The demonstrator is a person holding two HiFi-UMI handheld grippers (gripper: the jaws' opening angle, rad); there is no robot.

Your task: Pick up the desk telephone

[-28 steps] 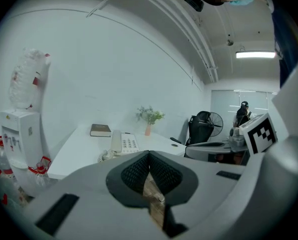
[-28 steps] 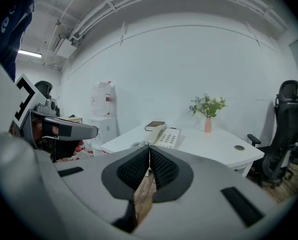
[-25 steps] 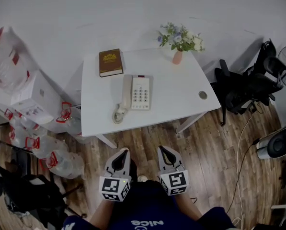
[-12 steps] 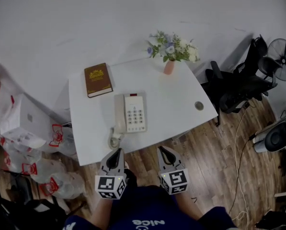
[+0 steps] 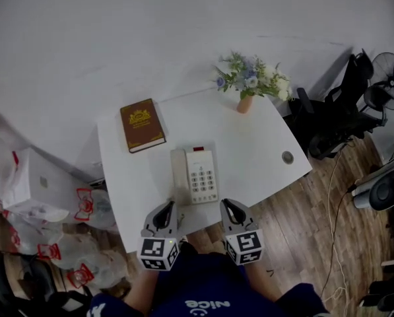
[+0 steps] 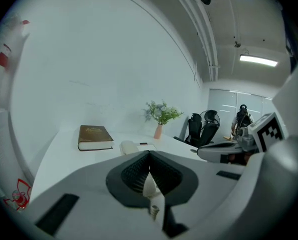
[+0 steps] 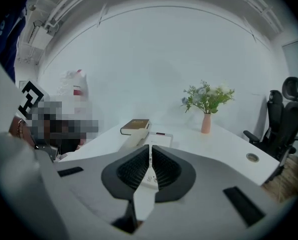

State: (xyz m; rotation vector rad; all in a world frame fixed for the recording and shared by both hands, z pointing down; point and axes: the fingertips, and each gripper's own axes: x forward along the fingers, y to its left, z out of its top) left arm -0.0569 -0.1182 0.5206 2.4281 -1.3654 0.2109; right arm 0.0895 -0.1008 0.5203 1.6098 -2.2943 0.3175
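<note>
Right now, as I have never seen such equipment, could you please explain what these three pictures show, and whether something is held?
No robot arm is here: a person holds a two-jaw tool in each hand. One picture comes from a camera on the person's head, looking steeply down. The other two come from cameras riding on each gripper, looking along its jaws. The left gripper and the right gripper hover at the near edge of a white table. Both have their jaws closed and hold nothing. On the table are a white desk telephone, a brown book and a pink vase of flowers. The telephone is not yet picked up.
</note>
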